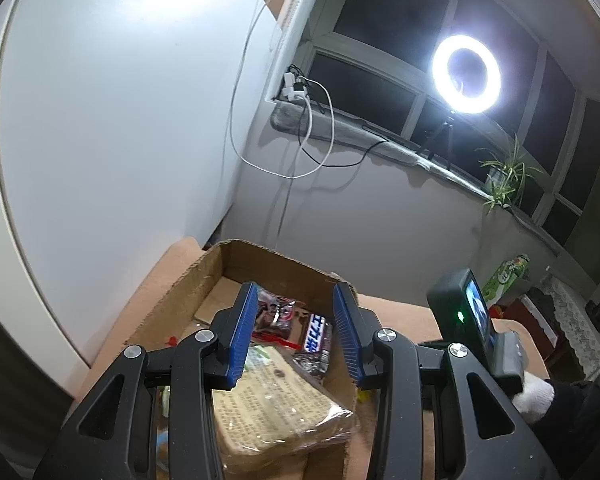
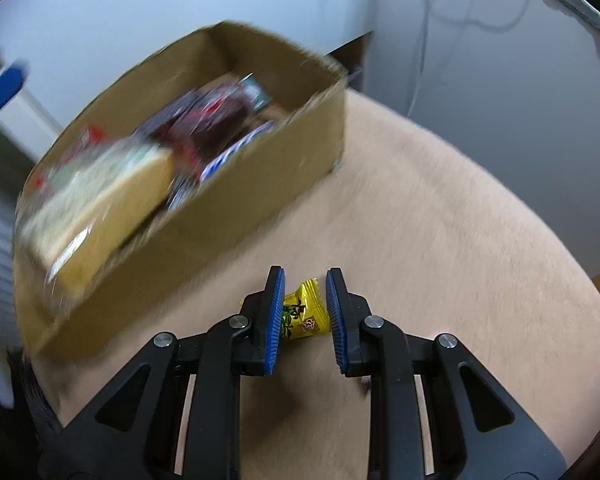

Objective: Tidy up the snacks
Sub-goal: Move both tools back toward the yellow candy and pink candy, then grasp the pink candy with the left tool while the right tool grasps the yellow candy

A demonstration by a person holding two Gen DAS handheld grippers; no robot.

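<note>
Over the box (image 1: 204,280) our left tongs (image 1: 296,328) hang wide open and empty, above the snacks already packed: a wrapped cake (image 1: 276,404), a chocolate bar (image 1: 318,340) and a red-printed packet (image 1: 274,314). On the tabletop (image 2: 460,240) to the right of the box (image 2: 260,208), our right tongs (image 2: 305,312) stand partly open around a yellow candy (image 2: 304,312). Its wrapper sits between the blue pads (image 2: 274,320), near the left one, but we cannot tell whether either pad touches it yet; it looks ungripped.

We judge the step in hand to be picking up this candy, seemingly the last loose snack. Next we need to close the right tongs squarely on the wrapper's body, not its crimped end, lift it, carry it left over the box wall and drop it in. The view of the box is blurred, so we should steady first.
</note>
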